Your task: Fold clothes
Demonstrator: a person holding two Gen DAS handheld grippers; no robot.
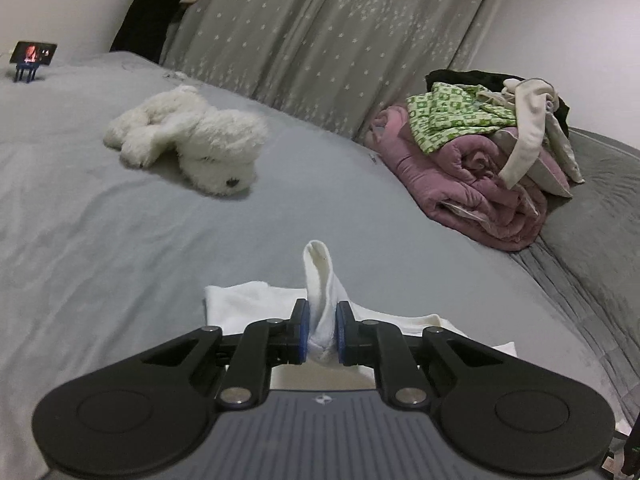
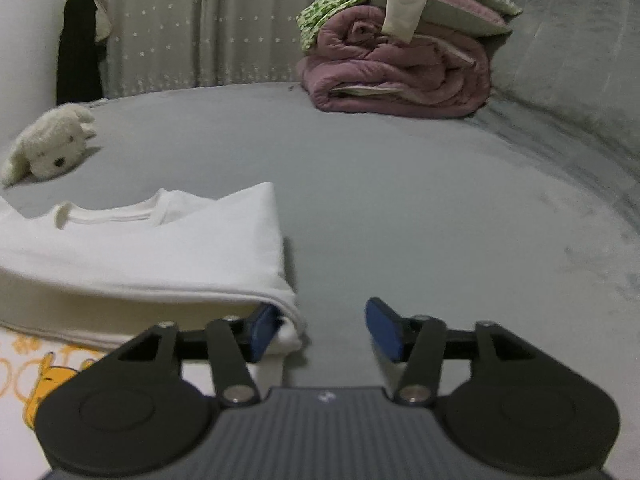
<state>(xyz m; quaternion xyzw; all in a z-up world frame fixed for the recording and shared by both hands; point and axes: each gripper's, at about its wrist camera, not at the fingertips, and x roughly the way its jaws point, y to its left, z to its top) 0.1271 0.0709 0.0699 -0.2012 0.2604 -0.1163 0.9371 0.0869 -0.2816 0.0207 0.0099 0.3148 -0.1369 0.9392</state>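
Note:
A white T-shirt (image 2: 160, 248) lies partly folded on the grey bed, collar facing away; a yellow cartoon print shows at its near left. My right gripper (image 2: 320, 330) stands open at the shirt's near right corner, its left pad (image 2: 262, 330) touching the folded edge, its right pad over bare sheet. In the left wrist view the same white T-shirt (image 1: 240, 304) lies below my left gripper (image 1: 322, 330), which is shut on a bunched fold of it that sticks up between the blue pads.
A white plush dog (image 1: 192, 140) lies on the grey sheet (image 1: 100, 220) far left. A rolled pink quilt (image 2: 400, 72) topped with a green-patterned garment (image 1: 452, 116) and other clothes sits at the back right. Starred curtains hang behind; a phone on a stand (image 1: 32, 56) stands far left.

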